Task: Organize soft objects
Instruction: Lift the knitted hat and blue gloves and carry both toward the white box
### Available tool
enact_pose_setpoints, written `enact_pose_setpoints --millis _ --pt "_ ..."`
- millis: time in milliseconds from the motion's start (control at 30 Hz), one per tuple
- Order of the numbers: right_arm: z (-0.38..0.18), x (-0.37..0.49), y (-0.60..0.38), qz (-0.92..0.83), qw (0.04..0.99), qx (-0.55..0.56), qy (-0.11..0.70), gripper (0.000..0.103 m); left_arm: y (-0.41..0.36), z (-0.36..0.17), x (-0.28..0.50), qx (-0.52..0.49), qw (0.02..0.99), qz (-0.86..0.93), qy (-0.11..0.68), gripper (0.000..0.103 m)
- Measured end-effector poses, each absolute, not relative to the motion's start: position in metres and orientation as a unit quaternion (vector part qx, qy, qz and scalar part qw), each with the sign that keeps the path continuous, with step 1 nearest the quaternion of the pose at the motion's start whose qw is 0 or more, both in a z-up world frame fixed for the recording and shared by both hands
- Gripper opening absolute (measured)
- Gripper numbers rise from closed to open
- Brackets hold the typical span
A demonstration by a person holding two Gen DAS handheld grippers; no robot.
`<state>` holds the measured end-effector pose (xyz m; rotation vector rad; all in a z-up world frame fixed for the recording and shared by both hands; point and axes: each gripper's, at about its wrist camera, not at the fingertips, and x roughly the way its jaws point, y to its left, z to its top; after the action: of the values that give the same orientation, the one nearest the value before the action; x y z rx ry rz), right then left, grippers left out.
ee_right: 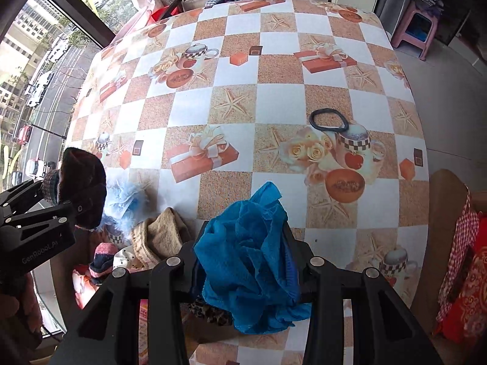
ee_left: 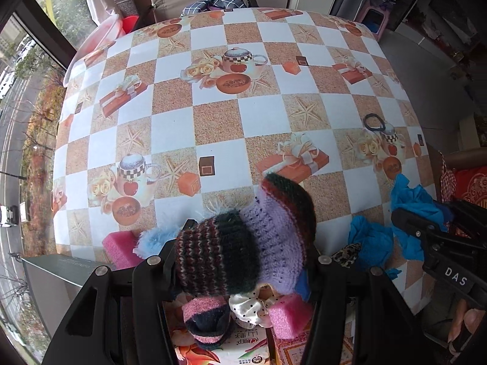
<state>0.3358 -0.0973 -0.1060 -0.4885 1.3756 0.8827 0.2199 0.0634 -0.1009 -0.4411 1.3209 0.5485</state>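
Now the left gripper (ee_left: 243,261) pinches a striped knit hat (ee_left: 243,243) between its 2 fingers, its long axis slanting up-right over the table (ee_left: 213,121). Nearby, the right gripper (ee_right: 246,261) clamps a crumpled blue cloth (ee_right: 249,258). Below lie a pink sponge (ee_left: 286,316), striped sock (ee_left: 207,319) and dotted scrunchie (ee_left: 246,307); any container is unclear.

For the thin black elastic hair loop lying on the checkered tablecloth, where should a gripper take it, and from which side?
The black elastic hair loop lies flat and alone as an open ring on the tablecloth. Best guess: come straight down from above and pinch one strand, one finger inside the ring and one outside. The near-right arc looks thickest, so it probably offers the most to grip. A sideways approach would likely slide over the cord.
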Motion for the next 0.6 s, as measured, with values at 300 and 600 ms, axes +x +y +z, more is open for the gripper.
enact_pose_setpoints --millis 300,600 --pt "-0.106 0.321 -0.112 0.377 0.666 -0.198 0.613 0.043 0.026 -0.073 0.196 -0.186 0.755 0.215 0.59 0.059" --pt "-0.089 0.301 -0.153 0.353 0.686 -0.177 0.612 0.043 -0.035 -0.039 0.197 -0.155 0.792 0.144 0.573 0.059"
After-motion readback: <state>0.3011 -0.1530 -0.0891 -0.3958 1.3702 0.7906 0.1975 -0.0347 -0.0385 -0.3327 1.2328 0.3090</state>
